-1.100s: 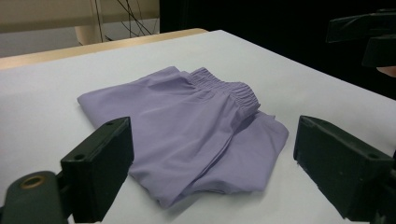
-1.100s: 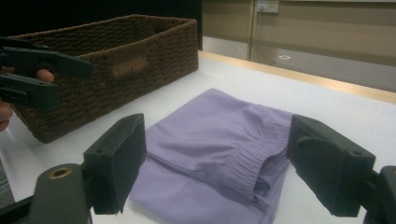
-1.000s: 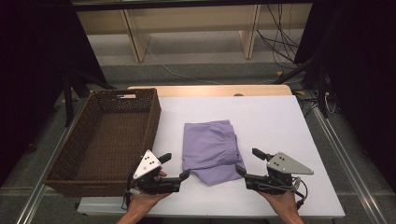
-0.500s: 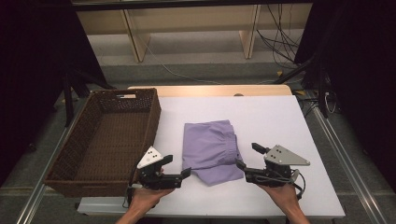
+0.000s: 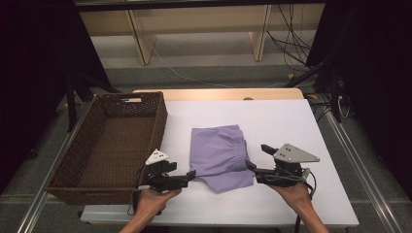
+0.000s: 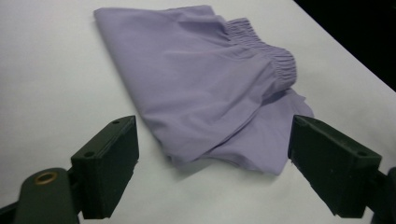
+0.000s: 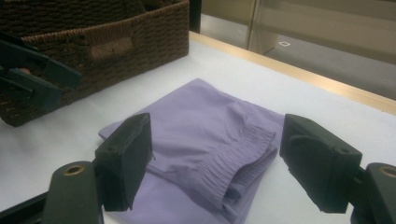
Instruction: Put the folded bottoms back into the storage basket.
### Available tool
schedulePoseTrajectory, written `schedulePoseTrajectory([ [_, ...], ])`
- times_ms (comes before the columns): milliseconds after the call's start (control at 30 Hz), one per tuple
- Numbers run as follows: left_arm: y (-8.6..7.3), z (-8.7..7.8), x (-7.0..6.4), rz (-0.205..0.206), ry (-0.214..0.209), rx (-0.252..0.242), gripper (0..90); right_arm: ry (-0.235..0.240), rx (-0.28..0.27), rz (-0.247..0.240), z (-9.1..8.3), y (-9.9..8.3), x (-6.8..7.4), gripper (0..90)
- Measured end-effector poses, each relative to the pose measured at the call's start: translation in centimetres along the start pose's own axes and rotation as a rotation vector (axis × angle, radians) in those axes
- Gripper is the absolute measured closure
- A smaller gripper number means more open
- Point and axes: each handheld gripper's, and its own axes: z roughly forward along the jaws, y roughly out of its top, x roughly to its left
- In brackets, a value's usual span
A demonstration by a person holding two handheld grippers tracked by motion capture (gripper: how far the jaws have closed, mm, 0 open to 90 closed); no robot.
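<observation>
A: From the high view, what have you got?

B: I see the folded purple shorts (image 5: 221,156) lying flat near the middle of the white desk (image 5: 286,121), just right of the brown wicker basket (image 5: 109,145). My left gripper (image 5: 190,175) sits at the near left corner of the cloth, its tip just beside the hem. My right gripper (image 5: 255,159) is at the near right edge, one finger close against the fabric. Both have their fingers spread, gripping nothing.

A: And the left gripper view?

B: Its two black fingers (image 6: 108,161) stand wide apart, released. The shorts (image 6: 205,88) lie ahead between them, the nearest corner pointing my way, the elastic waistband at the far right. Fingers and cloth are apart.

A: Right gripper view?

B: Again the fingers (image 7: 125,156) are parted and empty. The shorts (image 7: 201,135) lie between them, the gathered waistband towards the right finger. Beyond stands the basket (image 7: 112,42), with the left gripper (image 7: 32,70) in front of it at far left.
</observation>
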Motion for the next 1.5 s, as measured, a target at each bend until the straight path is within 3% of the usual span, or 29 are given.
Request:
schedulePoseTrajectory([
  [300,0.1,1.5,0.1,-0.072,0.006,0.085,20.3,-0.001,0.038,-0.005,1.5,0.4,-0.8,26.5],
  [533,0.2,2.6,-0.3,-0.046,0.039,0.128,21.8,-0.007,0.068,0.009,2.2,0.8,-1.4,26.5],
  [933,0.4,4.4,0.7,-0.073,0.078,0.167,31.9,-0.021,0.138,0.049,3.9,0.9,-3.0,26.1],
  [1500,0.5,5.9,1.8,-0.131,0.058,0.202,48.0,-0.032,0.180,0.064,5.6,0.7,-4.1,26.1],
])
